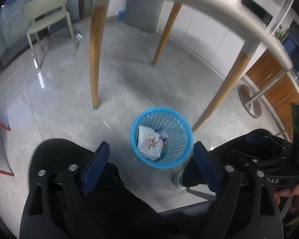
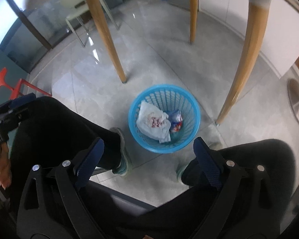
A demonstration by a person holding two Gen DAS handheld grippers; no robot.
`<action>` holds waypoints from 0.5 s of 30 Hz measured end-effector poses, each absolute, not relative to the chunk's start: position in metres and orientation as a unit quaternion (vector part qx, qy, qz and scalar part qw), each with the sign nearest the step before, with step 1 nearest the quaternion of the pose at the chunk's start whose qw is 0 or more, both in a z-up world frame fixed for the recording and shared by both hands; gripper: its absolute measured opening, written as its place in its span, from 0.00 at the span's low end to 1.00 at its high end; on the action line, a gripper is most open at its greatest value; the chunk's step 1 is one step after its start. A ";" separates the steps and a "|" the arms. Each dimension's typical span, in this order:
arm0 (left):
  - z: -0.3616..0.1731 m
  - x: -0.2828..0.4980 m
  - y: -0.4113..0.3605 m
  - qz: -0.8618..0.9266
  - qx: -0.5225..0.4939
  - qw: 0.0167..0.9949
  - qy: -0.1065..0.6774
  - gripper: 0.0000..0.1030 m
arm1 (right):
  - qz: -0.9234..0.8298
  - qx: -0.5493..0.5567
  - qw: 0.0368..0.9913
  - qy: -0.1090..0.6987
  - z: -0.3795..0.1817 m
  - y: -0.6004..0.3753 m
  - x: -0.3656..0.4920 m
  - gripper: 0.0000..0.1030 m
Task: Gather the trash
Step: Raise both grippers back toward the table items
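A blue plastic waste basket (image 1: pixel 175 123) (image 2: pixel 189 101) stands on the grey tiled floor under the table. In it lie a crumpled white plastic bag (image 1: pixel 149 142) (image 2: pixel 152 121) with red print and a small blue wrapper (image 2: pixel 175 119). My left gripper (image 1: pixel 151 149) hangs high above the basket, open, nothing between its blue-padded fingers. My right gripper (image 2: pixel 148 146) is also open and empty, well above the basket. The right gripper's body shows at the right edge of the left wrist view, and the left gripper's at the left edge of the right wrist view.
A white table edge (image 1: pixel 209 6) arcs overhead on wooden legs (image 1: pixel 95 59) (image 2: pixel 243 59). The person's black-trousered knees (image 2: pixel 59 123) and shoes (image 2: pixel 123 155) flank the basket. A pale chair (image 1: pixel 47 14), a red chair (image 2: pixel 8 85) and a round stool base (image 1: pixel 249 101) stand around.
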State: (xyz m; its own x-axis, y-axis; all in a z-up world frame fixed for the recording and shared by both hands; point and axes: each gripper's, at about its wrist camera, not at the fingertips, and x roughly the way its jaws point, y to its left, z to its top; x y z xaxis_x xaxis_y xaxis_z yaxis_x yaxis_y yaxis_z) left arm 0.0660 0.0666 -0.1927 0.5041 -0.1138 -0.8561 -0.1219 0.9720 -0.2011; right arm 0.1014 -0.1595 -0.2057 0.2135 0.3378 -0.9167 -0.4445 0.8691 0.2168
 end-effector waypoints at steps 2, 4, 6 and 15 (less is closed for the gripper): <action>-0.176 0.060 0.069 0.005 -0.118 0.868 0.482 0.87 | 0.256 -0.045 0.787 0.559 -0.187 -0.164 0.097 0.88; -0.161 0.056 0.072 0.007 -0.116 0.877 0.466 0.89 | 0.265 -0.046 0.797 0.541 -0.163 -0.165 0.090 0.89; -0.145 0.051 0.076 0.010 -0.112 0.886 0.451 0.92 | 0.274 -0.046 0.805 0.525 -0.143 -0.166 0.086 0.91; -0.092 0.042 0.099 0.054 -0.128 0.916 0.377 0.94 | 0.294 -0.030 0.847 0.442 -0.051 -0.164 0.098 0.92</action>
